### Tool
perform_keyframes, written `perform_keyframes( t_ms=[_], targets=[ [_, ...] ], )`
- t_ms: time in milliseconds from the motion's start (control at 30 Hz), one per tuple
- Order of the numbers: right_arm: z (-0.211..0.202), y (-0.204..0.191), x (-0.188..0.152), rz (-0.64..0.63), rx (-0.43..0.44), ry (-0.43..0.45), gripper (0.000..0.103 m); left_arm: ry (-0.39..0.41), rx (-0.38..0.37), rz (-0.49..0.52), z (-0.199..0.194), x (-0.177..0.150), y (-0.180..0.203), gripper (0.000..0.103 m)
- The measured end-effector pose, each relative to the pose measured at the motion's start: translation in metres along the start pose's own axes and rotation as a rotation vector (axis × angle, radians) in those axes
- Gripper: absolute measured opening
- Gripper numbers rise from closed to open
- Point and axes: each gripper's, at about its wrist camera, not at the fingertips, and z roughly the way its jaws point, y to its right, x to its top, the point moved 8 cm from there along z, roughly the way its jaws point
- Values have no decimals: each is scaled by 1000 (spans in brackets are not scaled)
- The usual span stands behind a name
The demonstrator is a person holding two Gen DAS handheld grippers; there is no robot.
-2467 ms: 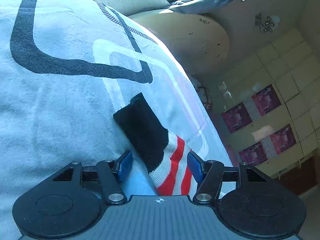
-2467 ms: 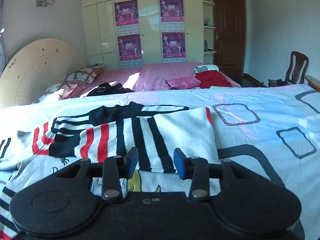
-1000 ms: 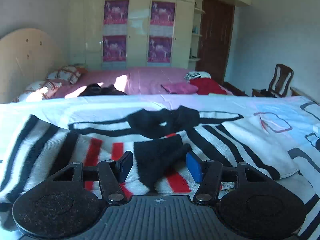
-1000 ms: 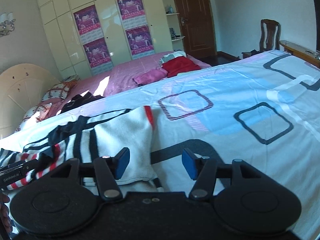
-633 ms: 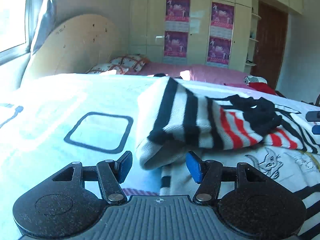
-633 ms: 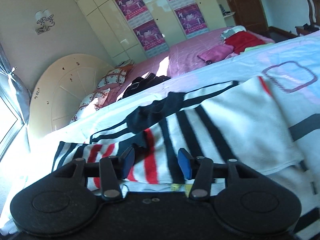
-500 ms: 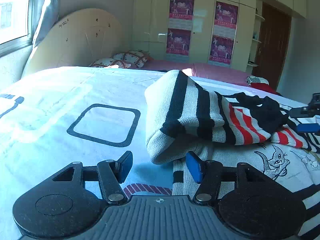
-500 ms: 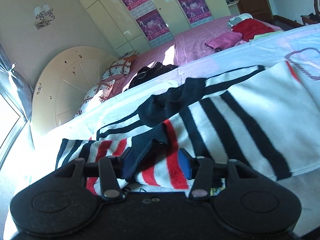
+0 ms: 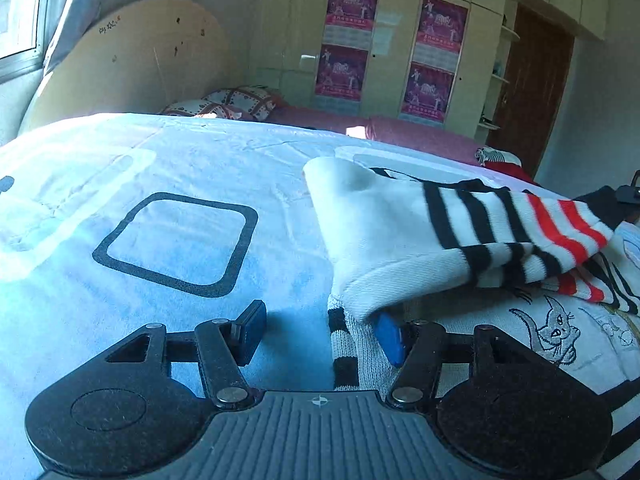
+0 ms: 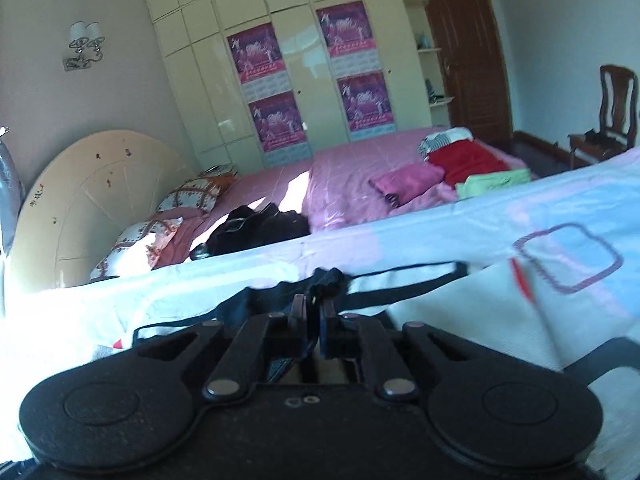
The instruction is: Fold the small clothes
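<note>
- The left tongs point(image 9: 320, 332) stand wide open, low over the bed point(image 9: 168, 184), with nothing between the two blue pads.
- The striped sleeve point(image 9: 460, 236), white with black and red bands, is lifted off the bed and hangs across the right half of the left wrist view; its white folded end droops onto the tip of the right pad.
- Under the sleeve lies the rest of the sweater point(image 9: 560, 332), a white knit with a cartoon cat drawn on it and black stripes at its edge.
- The bedsheet is pale blue and white with a dark rounded-square outline point(image 9: 176, 240) printed to the left of the sweater.
- The right tongs point(image 10: 314, 320) are closed, the pads nearly meeting, and they pinch the dark black cuff point(image 10: 328, 280) of the garment, which bunches up just past the fingertips.
- In the right wrist view the white knit point(image 10: 460, 312) spreads to the right of the tongs, with thin black lines and a short red stripe on it.
- At the far right edge of the left wrist view a small dark part of the other tool point(image 9: 628, 192) shows beside the sleeve's black end.
- Behind, a second bed with a pink cover point(image 10: 360, 168) carries a black garment point(image 10: 256, 228), a red one point(image 10: 468, 160) and a pink one point(image 10: 408, 180).
- A cream wardrobe point(image 10: 288, 64) with purple posters, a brown door point(image 10: 468, 48) and a wooden chair point(image 10: 608, 112) line the far wall.
</note>
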Motion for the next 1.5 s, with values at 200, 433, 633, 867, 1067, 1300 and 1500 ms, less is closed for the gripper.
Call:
perform_keyframes(
  t_ms=[200,433,633,867,1067,1300,1500],
  targets=[
    [8,38,-29,-17,-42,-101,7,-3,0,10,0,-1,3,59],
    [13,36,-35,-17,-34,-108,7,-15,5,26,1,3,5,59],
    [3,51,-44,-3,-36,-154,23,-5,-73,-5,-29,10,-11,58],
    [3,-2,-35,-144,151,-138,16,68,-247,100,-7,57,70,49],
    [26,-16,-73,-344,126,-225,11,6,-194,290,37,16,110,49],
    [19,-4,-67,-315,145,-233,14,-41,-194,306,29,29,93,50],
    [42,-27,-35,-227,192,-185,21,40,-236,291,48,91,109,50]
  ],
)
